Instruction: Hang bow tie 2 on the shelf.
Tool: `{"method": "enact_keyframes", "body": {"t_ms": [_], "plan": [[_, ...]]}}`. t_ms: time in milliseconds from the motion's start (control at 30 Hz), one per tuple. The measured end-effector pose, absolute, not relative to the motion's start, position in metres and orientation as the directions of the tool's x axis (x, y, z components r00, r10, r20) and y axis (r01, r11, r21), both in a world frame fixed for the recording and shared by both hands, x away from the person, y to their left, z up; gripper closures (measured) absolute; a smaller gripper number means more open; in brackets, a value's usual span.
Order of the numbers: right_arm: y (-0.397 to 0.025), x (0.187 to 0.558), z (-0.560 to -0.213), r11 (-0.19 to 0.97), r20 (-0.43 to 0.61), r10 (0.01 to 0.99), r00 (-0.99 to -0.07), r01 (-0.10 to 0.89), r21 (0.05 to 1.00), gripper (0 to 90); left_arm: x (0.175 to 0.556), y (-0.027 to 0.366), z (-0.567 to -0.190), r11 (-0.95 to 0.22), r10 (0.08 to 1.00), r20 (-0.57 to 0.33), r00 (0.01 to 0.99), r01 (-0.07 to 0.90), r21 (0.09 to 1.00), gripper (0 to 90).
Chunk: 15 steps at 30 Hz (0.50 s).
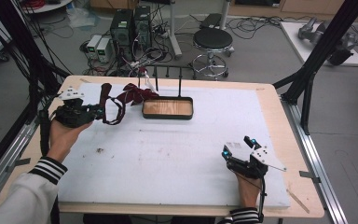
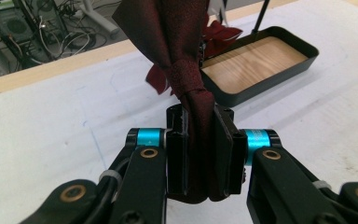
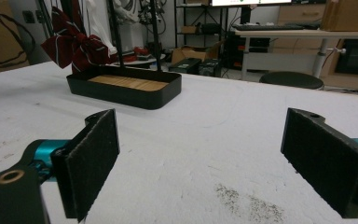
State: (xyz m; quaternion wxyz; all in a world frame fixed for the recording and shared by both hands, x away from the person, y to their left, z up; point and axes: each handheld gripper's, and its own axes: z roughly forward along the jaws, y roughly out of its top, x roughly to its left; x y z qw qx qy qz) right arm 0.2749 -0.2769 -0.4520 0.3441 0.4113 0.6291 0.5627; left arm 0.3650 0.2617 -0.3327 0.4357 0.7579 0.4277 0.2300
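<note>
The dark red bow tie [image 2: 182, 56] is clamped between the jaws of the left tongs [image 2: 200, 154] and held above the far left of the worktop [image 1: 177, 154], just left of the wood-lined black tray [image 1: 168, 108]. The right tongs [image 3: 200, 163] are spread wide and empty at the near right. Should the tray be the destination, the clamp is best kept firm and the strap [image 1: 116, 112] kept from snagging on the tray rim.

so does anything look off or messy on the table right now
Mostly tidy. A few dark specks mark the white mat at its left, with a smudge by the open right gripper. The dark red tie pinched in the left gripper trails bunched toward the tray, not in it.
</note>
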Motion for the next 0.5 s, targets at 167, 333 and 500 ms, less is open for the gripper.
{"method": "enact_keyframes", "body": {"t_ms": [167, 333, 500], "plan": [[-0.277, 0.275, -0.452, 0.028, 0.03, 0.905, -0.424, 0.13, 0.991, 10.6, 0.363, 0.25, -0.326, -0.264, 0.827, -0.025, 0.562, 0.428, 0.864, 76.2], [-0.277, 0.275, -0.452, 0.03, 0.028, 0.905, -0.425, 0.13, 0.991, 10.7, 0.363, 0.242, -0.319, -0.272, 0.81, -0.023, 0.586, 0.411, 0.87, 76.2], [-0.277, 0.275, -0.452, 0.027, 0.031, 0.904, -0.425, 0.131, 0.991, 10.6, 0.365, 0.233, -0.312, -0.275, 0.791, -0.031, 0.611, 0.4, 0.874, 76.2]]}}
